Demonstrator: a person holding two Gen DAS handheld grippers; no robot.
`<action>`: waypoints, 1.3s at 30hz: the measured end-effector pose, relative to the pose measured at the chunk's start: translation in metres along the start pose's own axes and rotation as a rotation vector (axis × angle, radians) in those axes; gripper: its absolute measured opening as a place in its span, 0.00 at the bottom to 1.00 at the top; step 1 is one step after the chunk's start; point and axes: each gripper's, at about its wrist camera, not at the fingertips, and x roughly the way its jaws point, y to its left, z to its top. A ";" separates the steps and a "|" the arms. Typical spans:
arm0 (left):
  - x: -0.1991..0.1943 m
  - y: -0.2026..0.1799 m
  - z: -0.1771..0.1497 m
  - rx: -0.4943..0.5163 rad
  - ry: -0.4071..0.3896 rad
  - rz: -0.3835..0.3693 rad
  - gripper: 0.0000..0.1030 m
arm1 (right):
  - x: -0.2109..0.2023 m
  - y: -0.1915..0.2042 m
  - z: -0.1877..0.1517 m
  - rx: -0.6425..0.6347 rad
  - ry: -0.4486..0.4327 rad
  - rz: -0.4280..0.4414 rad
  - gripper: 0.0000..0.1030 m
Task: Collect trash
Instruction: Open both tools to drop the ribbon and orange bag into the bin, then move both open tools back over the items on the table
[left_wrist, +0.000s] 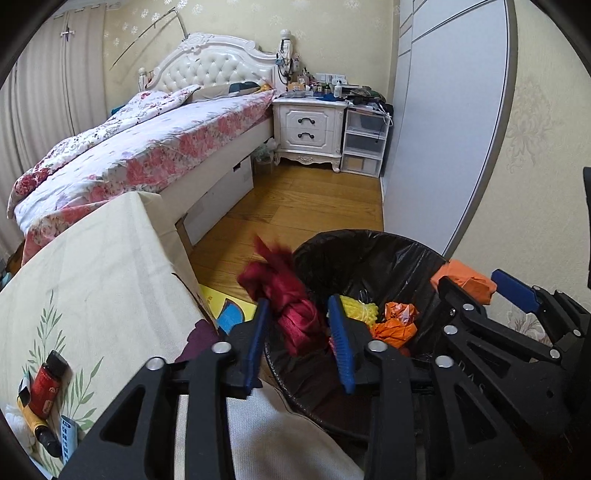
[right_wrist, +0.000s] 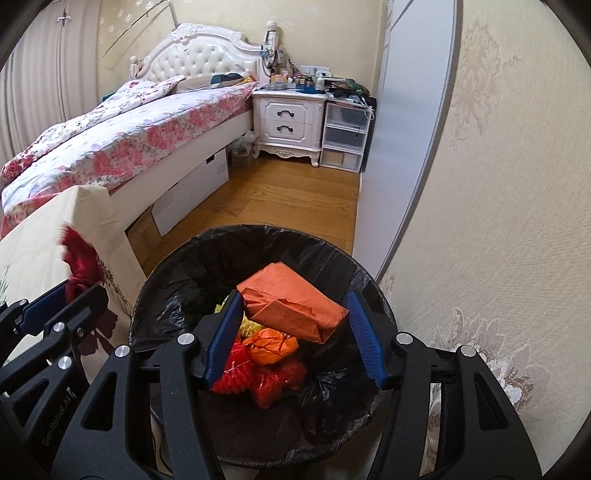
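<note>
A bin with a black liner (left_wrist: 369, 236) (right_wrist: 258, 230) stands on the floor below both grippers, holding yellow, orange and red wrappers (right_wrist: 271, 345). My left gripper (left_wrist: 298, 301) hangs over the bin's left rim. A crumpled dark red bag (left_wrist: 291, 314), blurred at its top, sits loose between its blue pads, and the jaws stand open. My right gripper (right_wrist: 294, 295) is over the bin's middle, shut on an orange paper package (right_wrist: 291, 310) that spans from pad to pad. The left wrist view shows that package (left_wrist: 465, 280) at the right.
A table with a cream cloth (left_wrist: 92, 277) stands left of the bin, with a red bottle (left_wrist: 46, 384) and small items on it. A yellow and blue sheet (left_wrist: 229, 310) lies on the floor. A wall (right_wrist: 480, 221) is close on the right. Bed (right_wrist: 129, 147) and nightstand (right_wrist: 288, 122) stand beyond.
</note>
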 end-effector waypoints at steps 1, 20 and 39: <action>0.001 0.001 0.001 -0.008 -0.001 0.001 0.49 | 0.000 0.000 0.000 0.006 -0.004 -0.007 0.64; -0.026 0.028 -0.004 -0.089 -0.046 0.085 0.71 | -0.010 0.005 -0.005 -0.010 -0.012 -0.001 0.72; -0.090 0.094 -0.054 -0.209 -0.050 0.232 0.71 | -0.057 0.071 -0.029 -0.129 -0.012 0.161 0.72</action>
